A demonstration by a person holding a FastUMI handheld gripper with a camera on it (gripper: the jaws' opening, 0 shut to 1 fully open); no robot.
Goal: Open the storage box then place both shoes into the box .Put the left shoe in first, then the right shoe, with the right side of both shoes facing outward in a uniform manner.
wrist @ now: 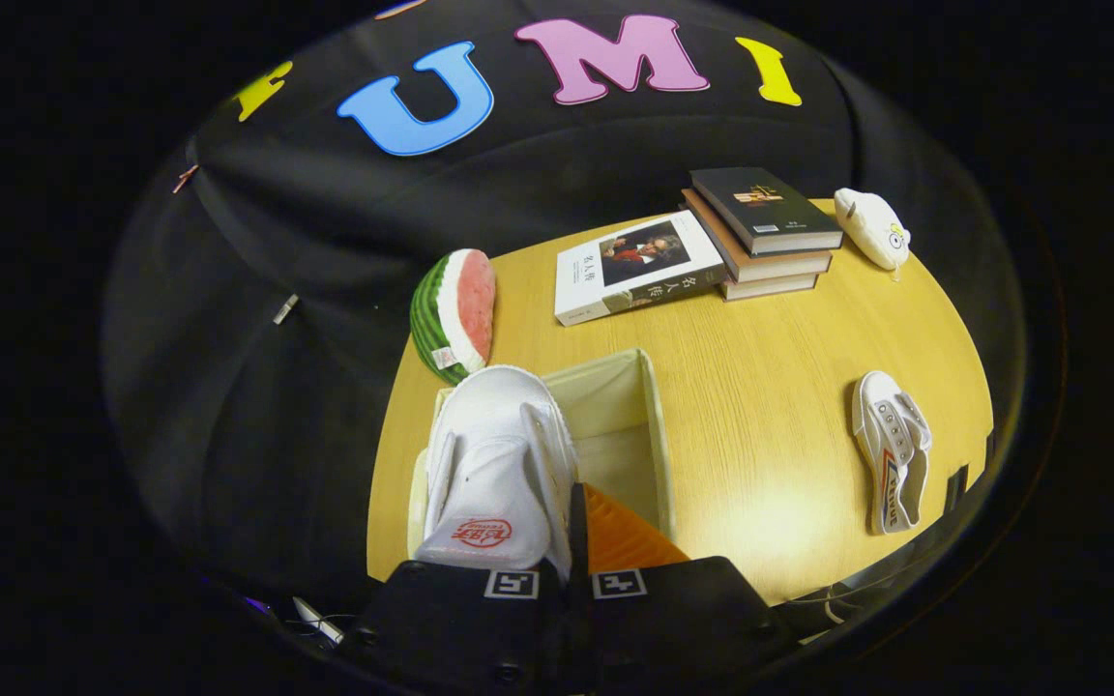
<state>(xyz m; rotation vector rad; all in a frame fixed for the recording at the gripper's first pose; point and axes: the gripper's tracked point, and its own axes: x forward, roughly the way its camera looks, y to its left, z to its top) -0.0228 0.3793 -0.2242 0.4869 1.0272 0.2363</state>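
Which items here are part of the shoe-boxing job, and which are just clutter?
Job: gripper, shut on held shoe over the open box; second shoe on the table.
Clutter: watermelon plush, books, white toy.

We hold a white shoe (494,464) in our gripper (571,546), fingers closed on its side wall, above the open storage box (654,445). The other shoe (891,449) lies apart on the bench (760,387).

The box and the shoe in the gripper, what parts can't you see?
- Storage box floor, gripper view: hidden by the held shoe and the gripper.
- Held shoe's sole: turned away.
- Other shoe print: too small.
- Fingertips' grip: hidden behind the shoe.
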